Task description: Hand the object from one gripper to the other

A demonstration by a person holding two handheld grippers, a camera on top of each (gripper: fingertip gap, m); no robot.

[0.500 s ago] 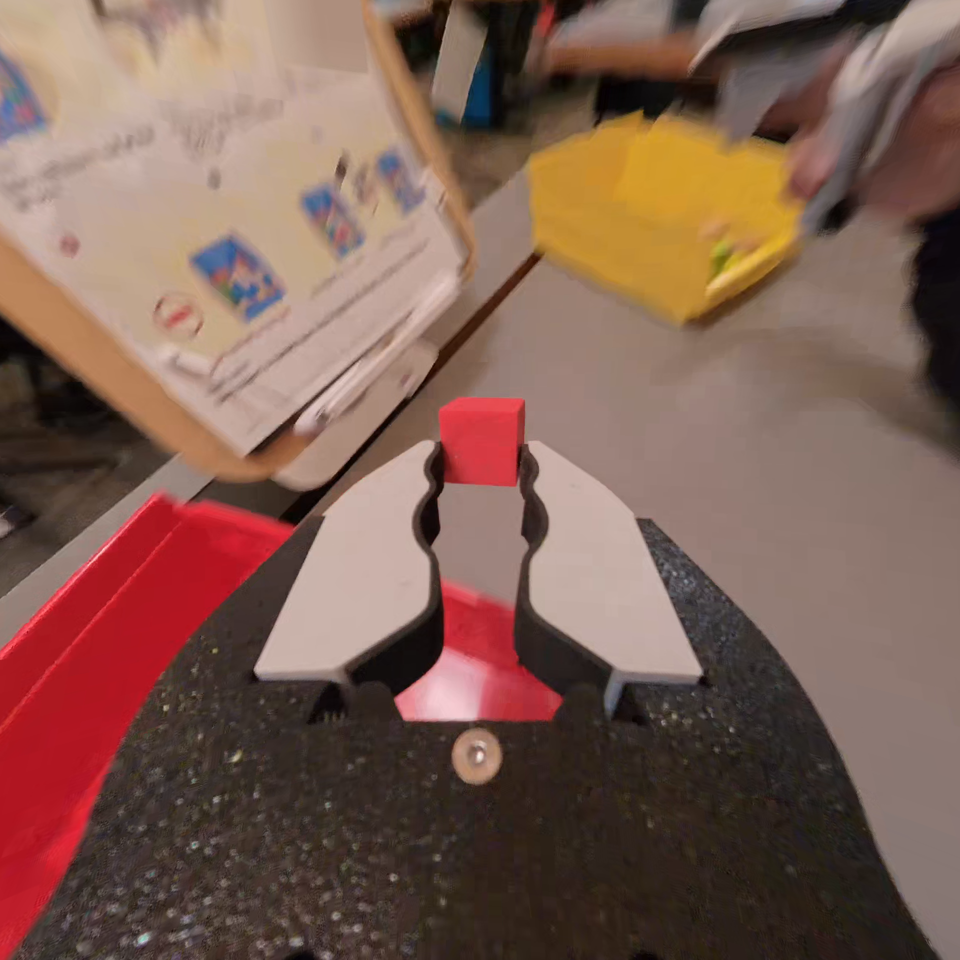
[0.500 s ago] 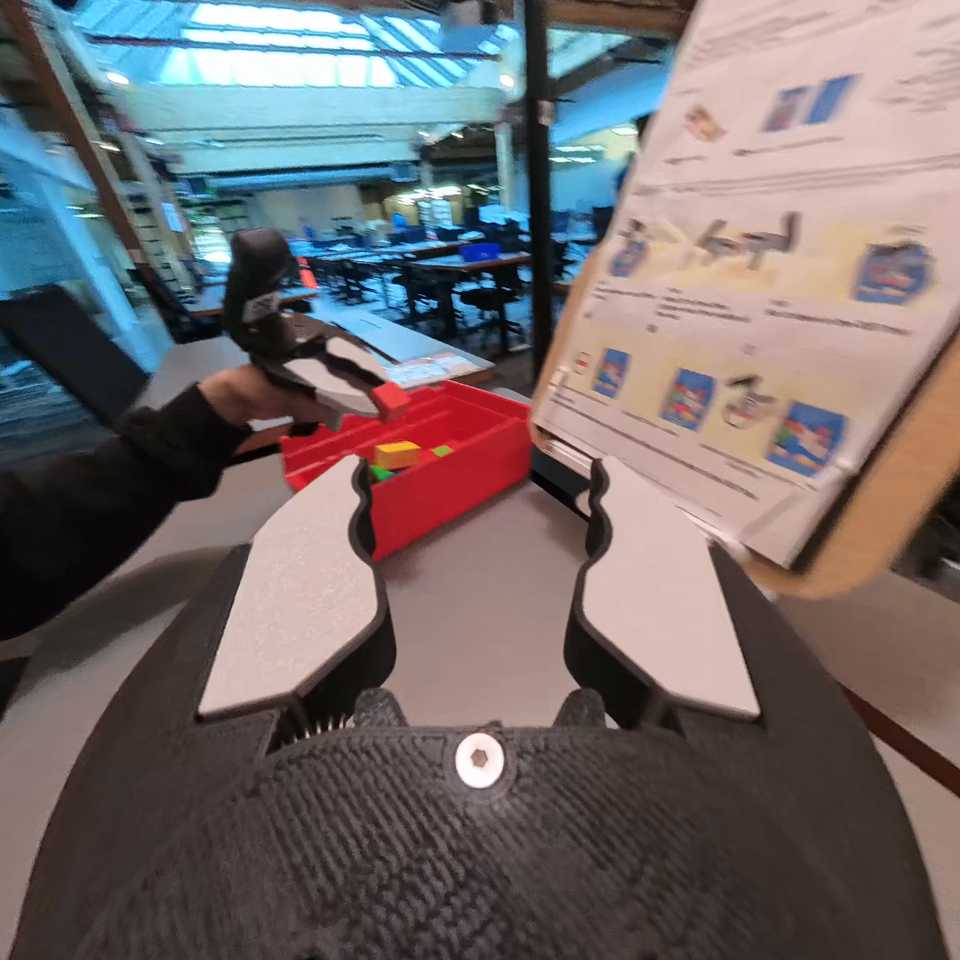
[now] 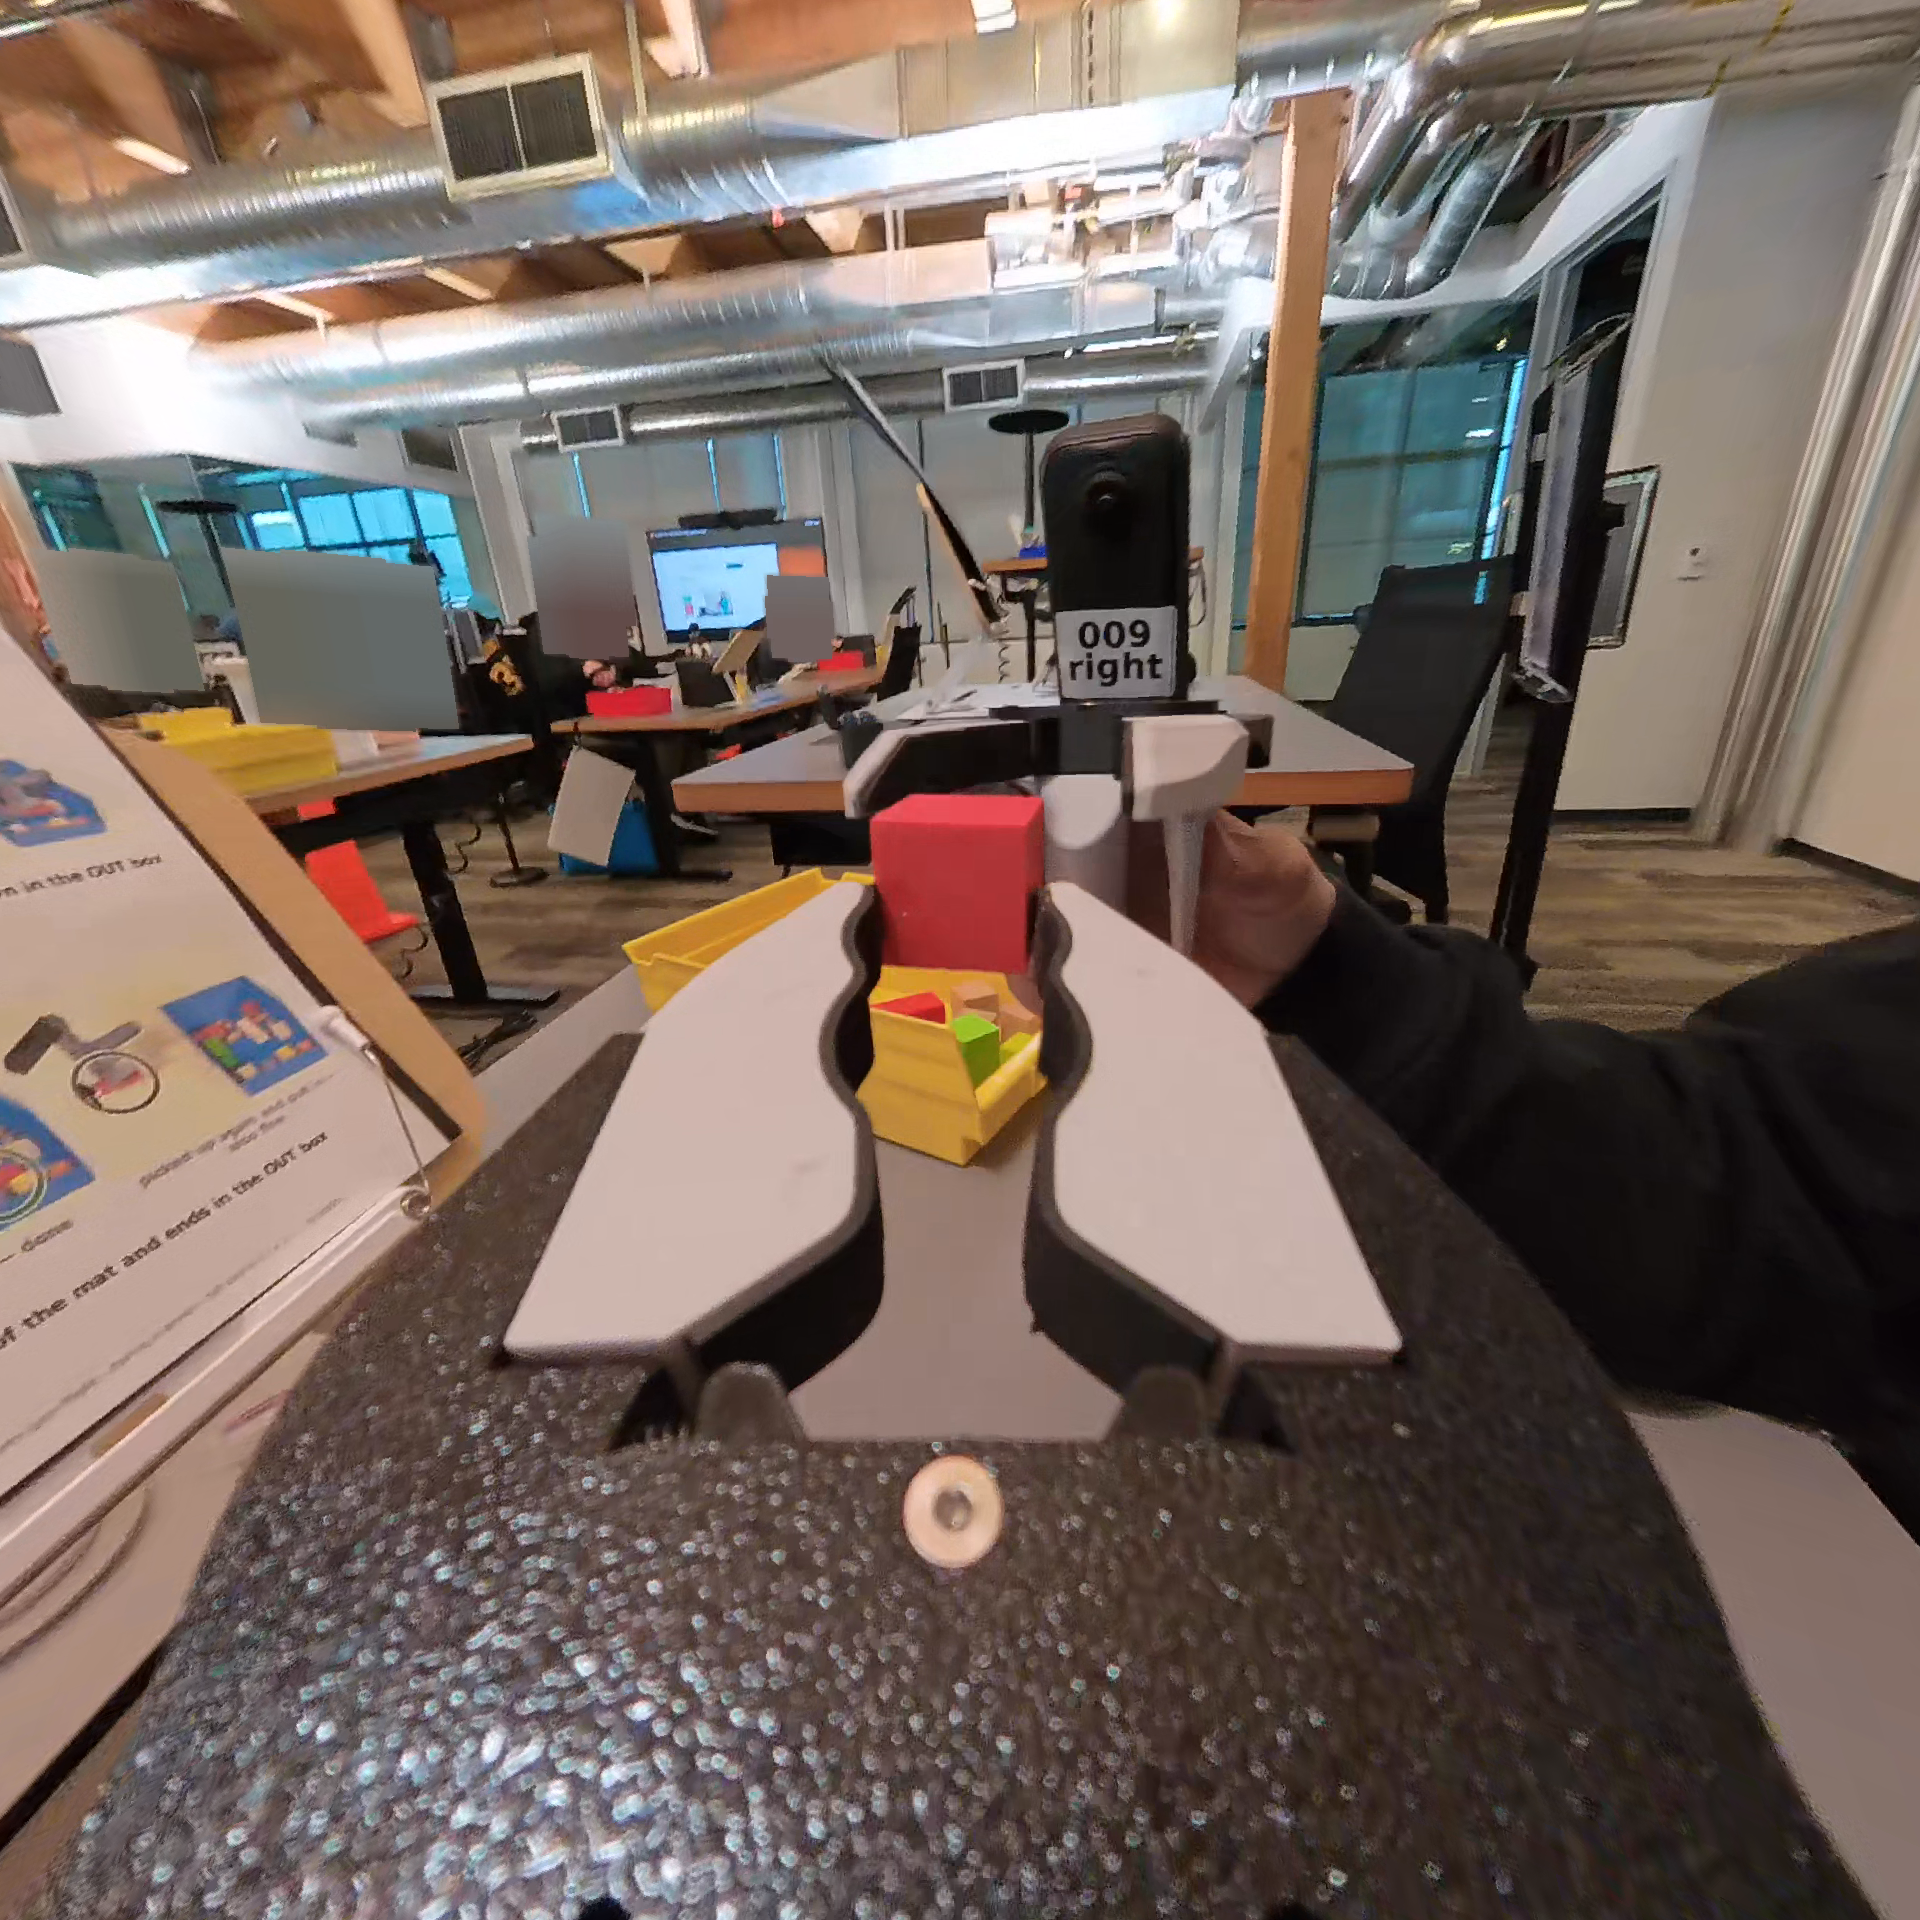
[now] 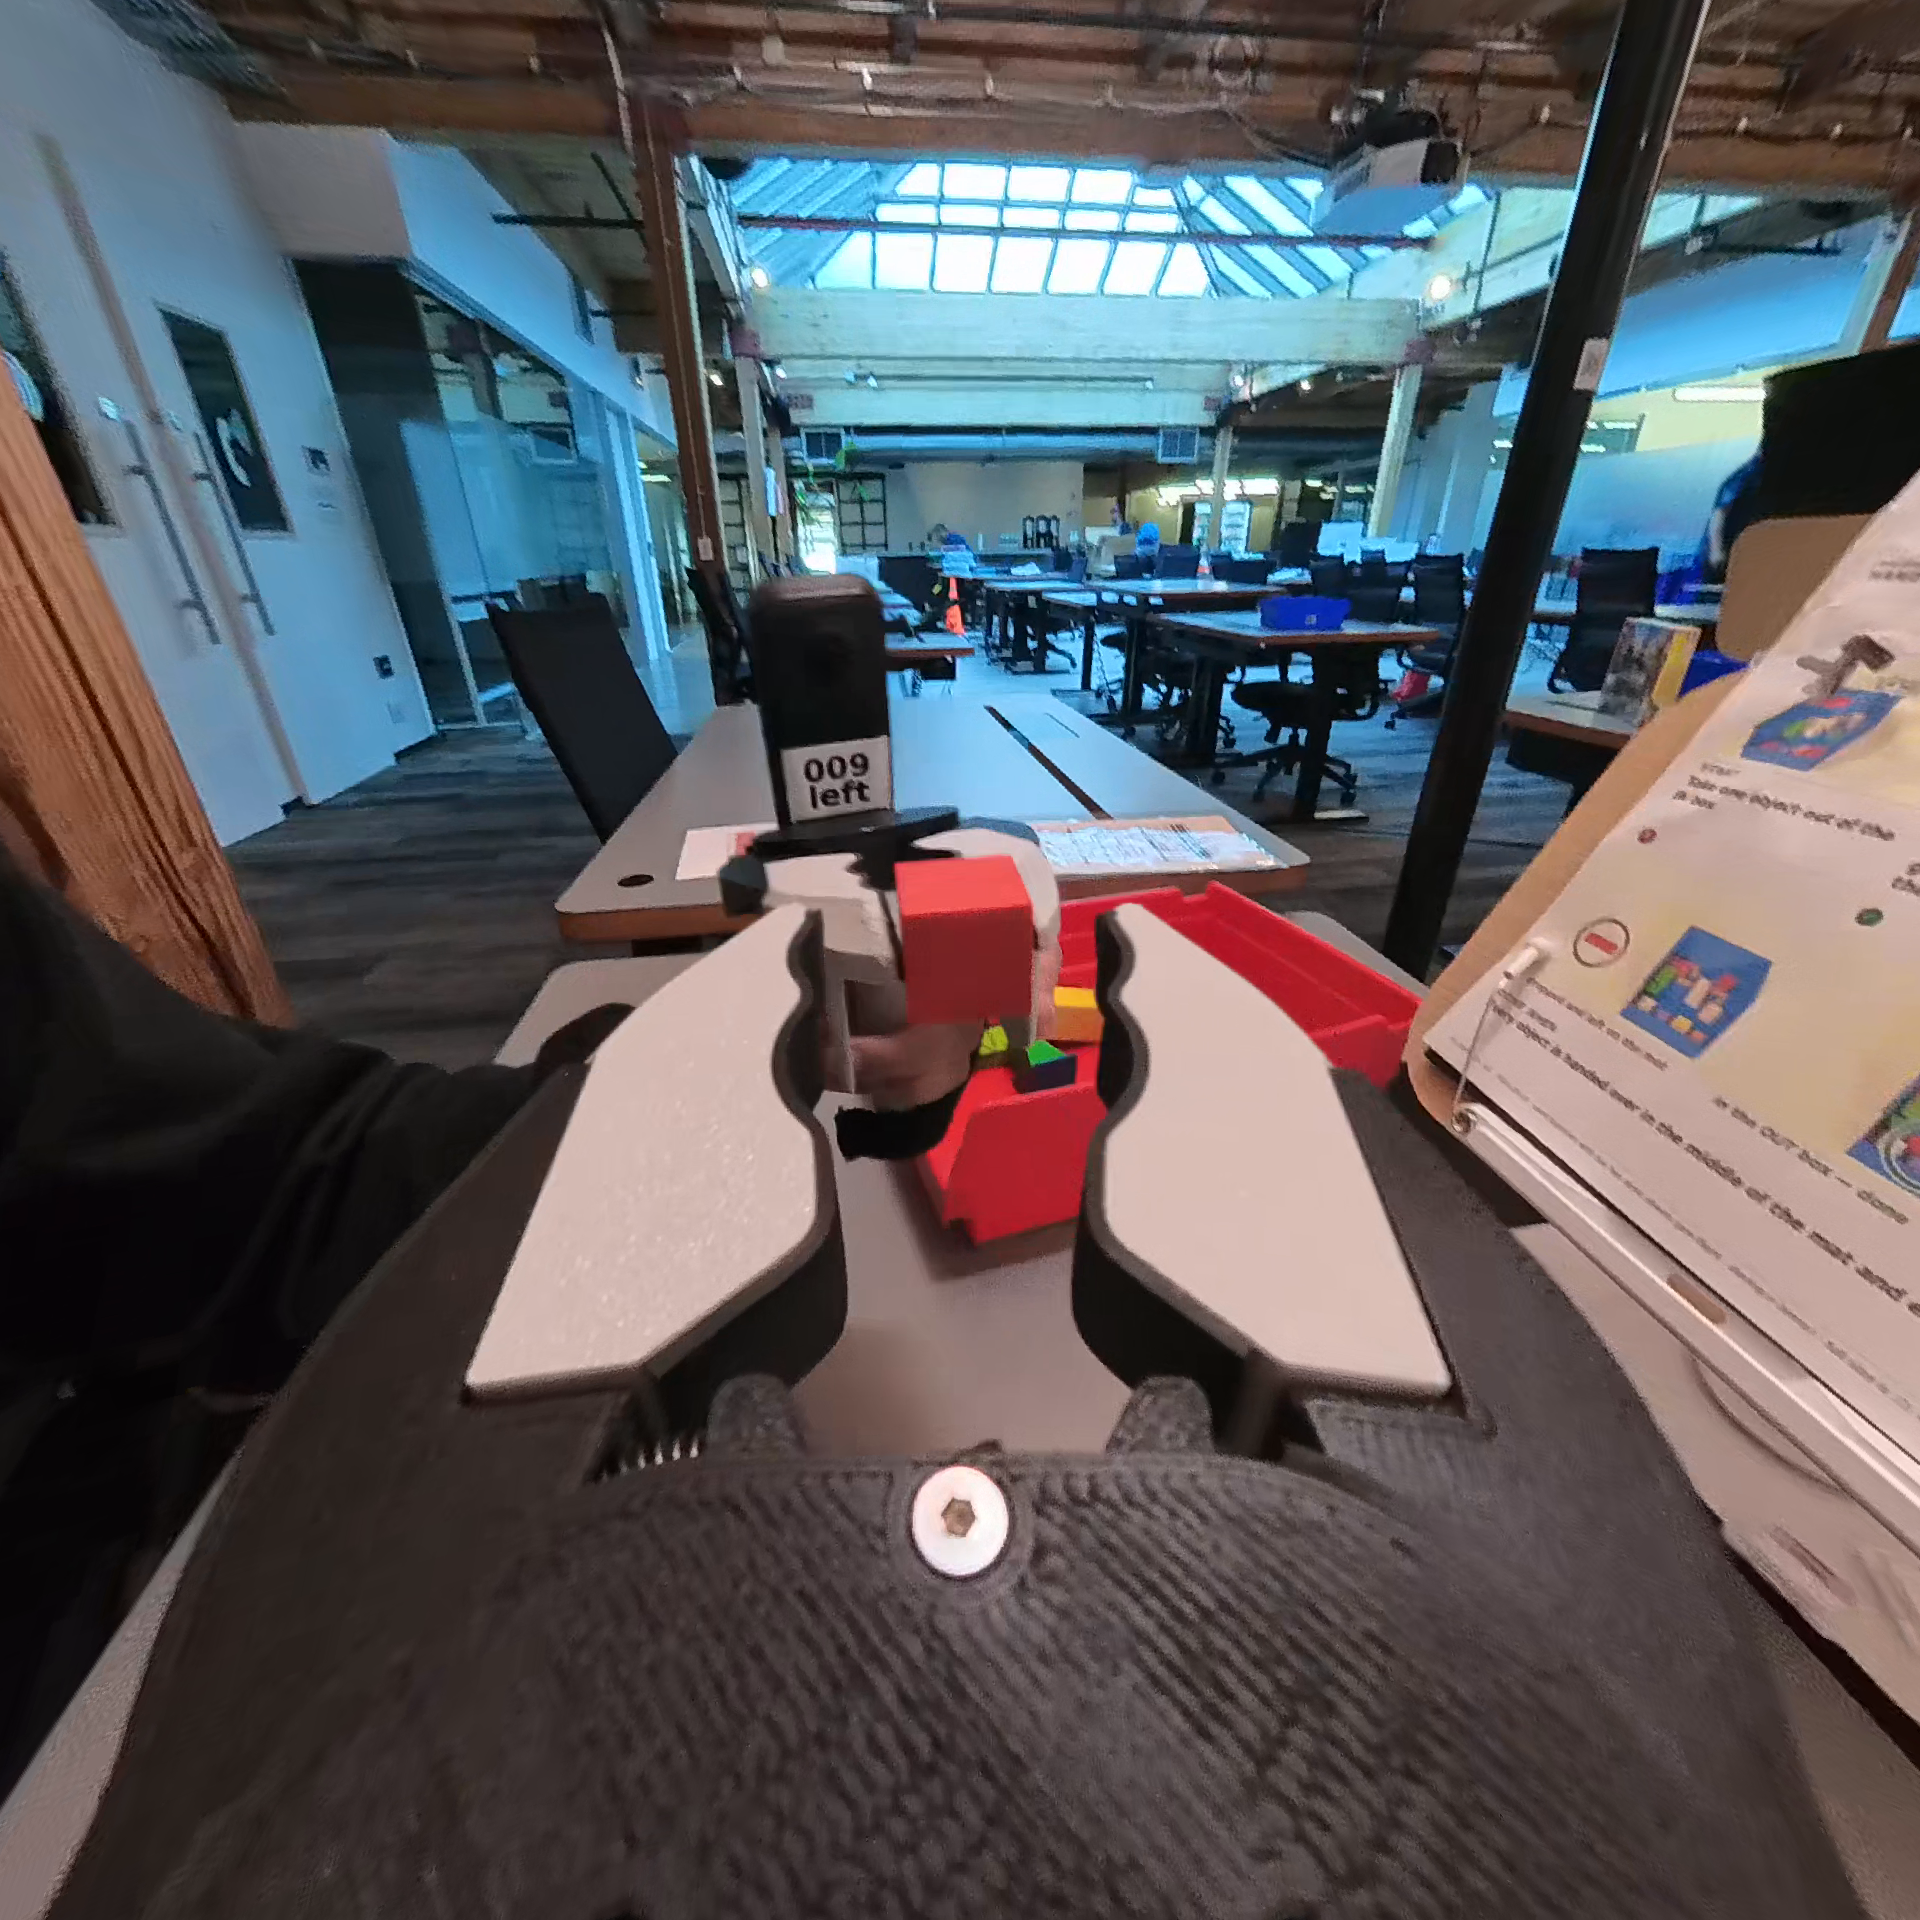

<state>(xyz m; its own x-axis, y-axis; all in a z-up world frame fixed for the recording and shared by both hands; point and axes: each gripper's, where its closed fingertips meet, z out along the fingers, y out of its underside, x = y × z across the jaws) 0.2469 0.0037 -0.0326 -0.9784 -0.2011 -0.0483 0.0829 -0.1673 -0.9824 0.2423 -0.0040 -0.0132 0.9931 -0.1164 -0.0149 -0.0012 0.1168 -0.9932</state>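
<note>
Left wrist view: the left tool [image 3: 956, 925] clamps a red cube [image 3: 956, 883] between both fingertips, pads pressed on its sides, above the yellow bin [image 3: 935, 1101] on the bench [image 3: 935, 1299]. Right wrist view: the right tool [image 4: 961, 971] stands partly open around the cube [image 4: 961, 935], pads clear of it, before the red bin [image 4: 1247, 966].

open-plan office, rows of desks [image 4: 1195, 623], office chairs [image 4: 1288, 717], wall screen [image 3: 732, 582]
</note>
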